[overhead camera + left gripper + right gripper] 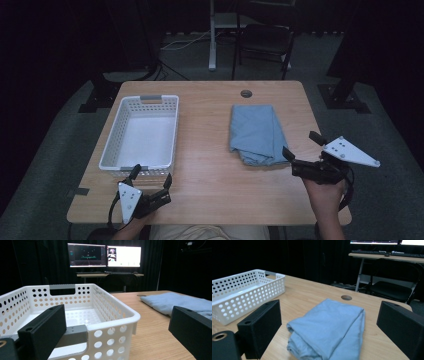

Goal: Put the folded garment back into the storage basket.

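Left gripper [117, 332] has its jaws spread wide, nothing between them. The left jaw sits right at the near rim of the white perforated basket [112, 315], while a folded blue cloth [175, 302] lies off right on the wooden table [150, 335]. Two lit monitors [105, 255] glow behind.

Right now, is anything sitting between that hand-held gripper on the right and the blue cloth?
Nothing visible does. The right hand-held gripper is open just beside the near corner of the folded blue cloth, and bare table lies between the cloth and the white basket.
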Demonstrator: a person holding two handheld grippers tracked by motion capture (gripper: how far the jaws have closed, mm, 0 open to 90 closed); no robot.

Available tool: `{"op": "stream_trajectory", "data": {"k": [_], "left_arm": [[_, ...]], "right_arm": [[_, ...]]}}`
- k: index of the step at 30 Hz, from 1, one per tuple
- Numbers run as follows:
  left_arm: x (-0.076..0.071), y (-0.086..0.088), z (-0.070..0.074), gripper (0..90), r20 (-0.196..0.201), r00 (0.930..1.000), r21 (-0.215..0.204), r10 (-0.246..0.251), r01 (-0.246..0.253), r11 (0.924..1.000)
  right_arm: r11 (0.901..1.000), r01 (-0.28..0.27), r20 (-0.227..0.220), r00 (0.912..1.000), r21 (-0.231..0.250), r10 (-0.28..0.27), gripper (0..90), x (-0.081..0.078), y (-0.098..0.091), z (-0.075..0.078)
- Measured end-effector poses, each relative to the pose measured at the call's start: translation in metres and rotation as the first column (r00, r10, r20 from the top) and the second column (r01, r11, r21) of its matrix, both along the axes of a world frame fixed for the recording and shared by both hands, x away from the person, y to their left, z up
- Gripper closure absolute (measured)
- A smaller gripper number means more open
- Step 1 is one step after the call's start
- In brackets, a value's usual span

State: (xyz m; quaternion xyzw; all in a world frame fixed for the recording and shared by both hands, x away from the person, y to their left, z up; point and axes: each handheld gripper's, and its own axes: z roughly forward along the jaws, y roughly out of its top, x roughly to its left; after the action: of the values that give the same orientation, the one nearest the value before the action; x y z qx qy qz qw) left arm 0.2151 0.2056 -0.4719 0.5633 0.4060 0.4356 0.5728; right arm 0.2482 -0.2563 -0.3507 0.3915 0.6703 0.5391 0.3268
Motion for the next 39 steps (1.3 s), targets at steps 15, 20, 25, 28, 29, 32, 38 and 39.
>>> {"op": "stream_trajectory", "data": {"k": [15,20,25,28,29,32,38,39], "left_arm": [[0.000,0.000,0.000,2.6,0.000,1.0000,-0.001,0.000,0.000,1.0000],[0.000,0.000,0.000,2.6,0.000,1.0000,-0.001,0.000,0.000,1.0000],[0.000,0.000,0.000,2.6,-0.001,1.0000,0.002,0.000,0.000,1.0000],[0.000,0.000,0.000,2.7,-0.001,1.0000,0.001,0.000,0.000,1.0000],[0.000,0.000,0.000,2.6,-0.002,1.0000,0.003,0.000,0.000,1.0000],[0.000,0.000,0.000,2.6,-0.002,1.0000,0.003,0.000,0.000,1.0000],[0.000,0.000,0.000,2.6,-0.001,1.0000,0.001,0.000,0.000,1.0000],[0.000,0.000,0.000,2.6,-0.001,1.0000,0.001,0.000,0.000,1.0000]], "right_arm": [[0.9974,-0.040,-0.066,0.9969,0.061,0.044,5.5,0.038,-0.010,0.023],[0.9977,-0.029,-0.097,0.9947,0.062,0.035,5.6,0.057,-0.011,0.024],[0.9982,-0.020,-0.153,0.9878,0.056,0.028,5.6,0.079,-0.011,0.019],[0.9968,-0.025,-0.190,0.9810,0.076,0.039,5.6,0.093,-0.013,0.014],[0.9962,-0.030,-0.208,0.9771,0.082,0.047,5.6,0.097,-0.013,0.012],[0.9971,-0.016,-0.239,0.9705,0.074,0.033,5.6,0.109,-0.014,0.006],[0.9985,0.010,-0.289,0.9574,0.053,0.006,5.6,0.127,-0.012,-0.004],[0.9982,0.011,-0.297,0.9548,0.058,0.006,5.6,0.130,-0.012,-0.007]]}}
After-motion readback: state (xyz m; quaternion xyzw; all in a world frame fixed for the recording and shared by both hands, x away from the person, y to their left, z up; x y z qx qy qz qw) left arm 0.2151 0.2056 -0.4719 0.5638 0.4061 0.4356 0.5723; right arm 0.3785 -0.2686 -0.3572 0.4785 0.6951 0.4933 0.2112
